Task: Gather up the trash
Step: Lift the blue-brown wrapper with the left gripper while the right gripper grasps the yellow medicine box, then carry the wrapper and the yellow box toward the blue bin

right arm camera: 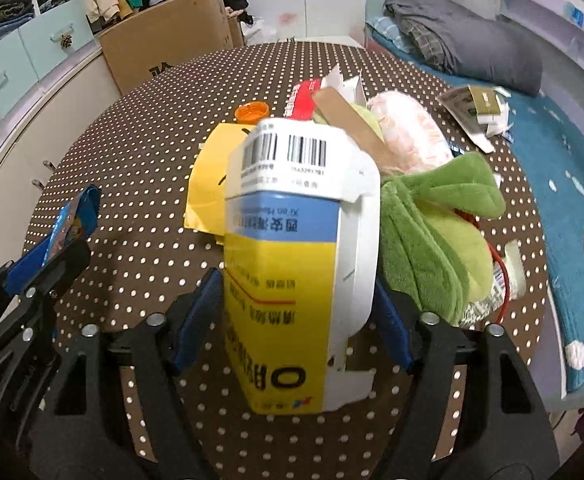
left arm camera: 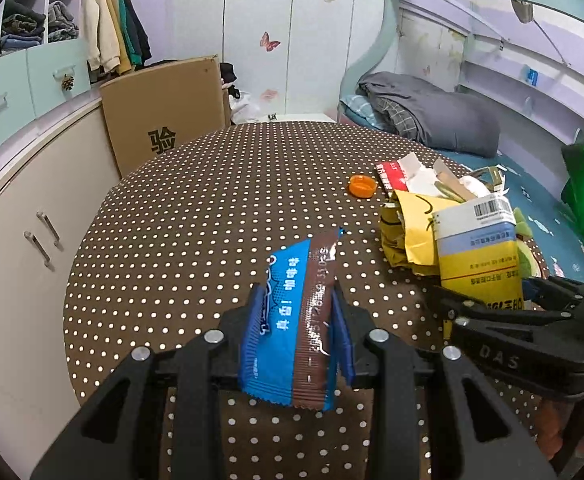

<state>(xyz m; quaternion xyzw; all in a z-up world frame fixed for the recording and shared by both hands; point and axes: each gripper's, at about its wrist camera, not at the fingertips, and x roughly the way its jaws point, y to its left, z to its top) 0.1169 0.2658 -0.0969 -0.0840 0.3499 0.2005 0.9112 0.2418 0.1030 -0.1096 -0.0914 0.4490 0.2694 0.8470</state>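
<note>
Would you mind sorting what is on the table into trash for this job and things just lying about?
Trash:
blue wrapper, in left tool
yellow-blue carton, in right tool
orange cap
yellow envelope

Lying about:
green plush
cardboard box
grey blanket

Likely child's bedroom: bunk bed [left arm camera: 432, 116], hanging clothes [left arm camera: 112, 36], butterfly stickers [left arm camera: 270, 42].

cardboard box [left arm camera: 164, 116] – behind polka-dot table [left arm camera: 196, 208] | grey blanket [left arm camera: 440, 116] – on bed [right arm camera: 572, 184]
</note>
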